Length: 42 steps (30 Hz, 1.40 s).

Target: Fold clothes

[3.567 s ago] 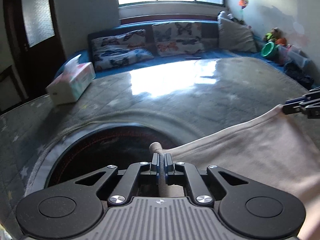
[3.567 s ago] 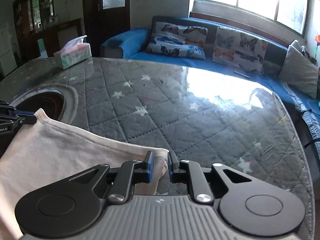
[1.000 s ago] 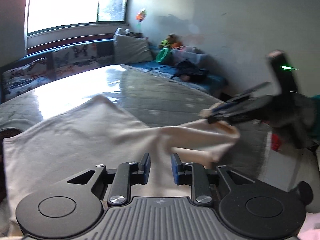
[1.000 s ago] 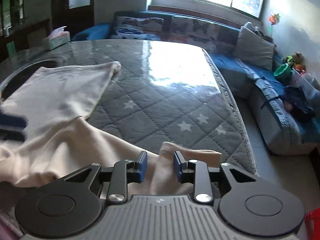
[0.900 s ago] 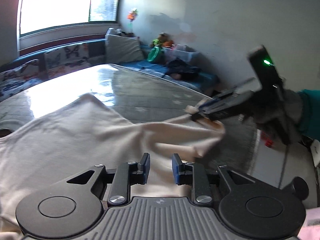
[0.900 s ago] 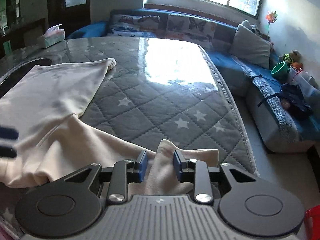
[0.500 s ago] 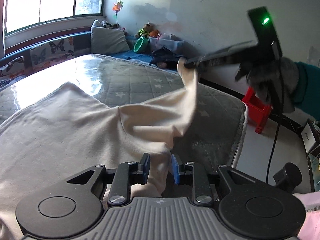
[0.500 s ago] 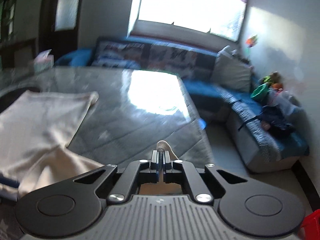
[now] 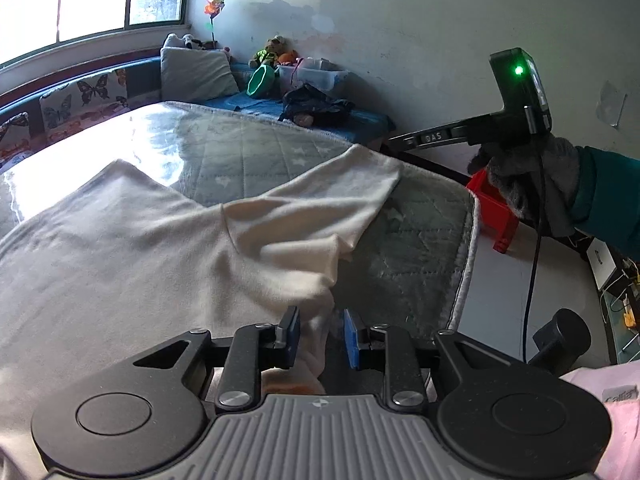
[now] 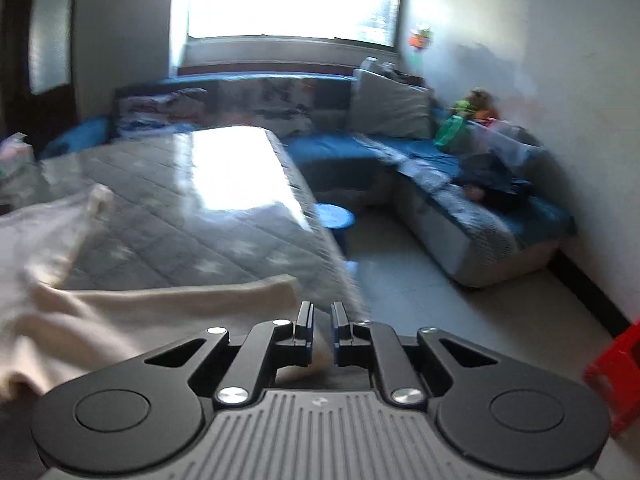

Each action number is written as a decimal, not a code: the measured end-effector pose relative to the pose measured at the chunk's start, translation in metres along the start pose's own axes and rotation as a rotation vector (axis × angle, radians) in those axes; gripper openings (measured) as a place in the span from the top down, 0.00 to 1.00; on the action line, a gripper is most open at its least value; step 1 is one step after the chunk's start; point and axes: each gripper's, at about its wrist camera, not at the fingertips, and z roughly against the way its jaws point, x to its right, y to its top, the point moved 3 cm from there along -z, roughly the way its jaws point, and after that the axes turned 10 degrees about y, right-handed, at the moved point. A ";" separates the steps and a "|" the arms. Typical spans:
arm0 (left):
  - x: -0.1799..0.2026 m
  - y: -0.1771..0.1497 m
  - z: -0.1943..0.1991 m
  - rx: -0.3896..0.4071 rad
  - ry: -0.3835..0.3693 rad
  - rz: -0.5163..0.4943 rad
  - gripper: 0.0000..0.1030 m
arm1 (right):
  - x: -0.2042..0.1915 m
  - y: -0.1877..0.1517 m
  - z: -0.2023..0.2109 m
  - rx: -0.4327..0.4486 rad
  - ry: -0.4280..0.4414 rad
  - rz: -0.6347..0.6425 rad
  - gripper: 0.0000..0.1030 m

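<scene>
Sleeve (image 9: 344,188) dropped onto quilted table (image 9: 256,152); sofa (image 10: 472,184) beyond.

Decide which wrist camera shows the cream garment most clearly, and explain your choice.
The left wrist view: the cream garment lies sharp, spread across the quilted table. The right wrist view is blurred and catches only its near part.

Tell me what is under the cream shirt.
The cream shirt lies on a grey quilted cover with stars, which shows past its edges over the table. Whatever lies beneath the cloth itself is covered and cannot be seen.
</scene>
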 end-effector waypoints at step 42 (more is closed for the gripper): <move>-0.048 -0.011 0.062 0.138 0.218 0.247 0.58 | -0.090 -0.007 -0.020 -0.130 0.362 0.207 0.62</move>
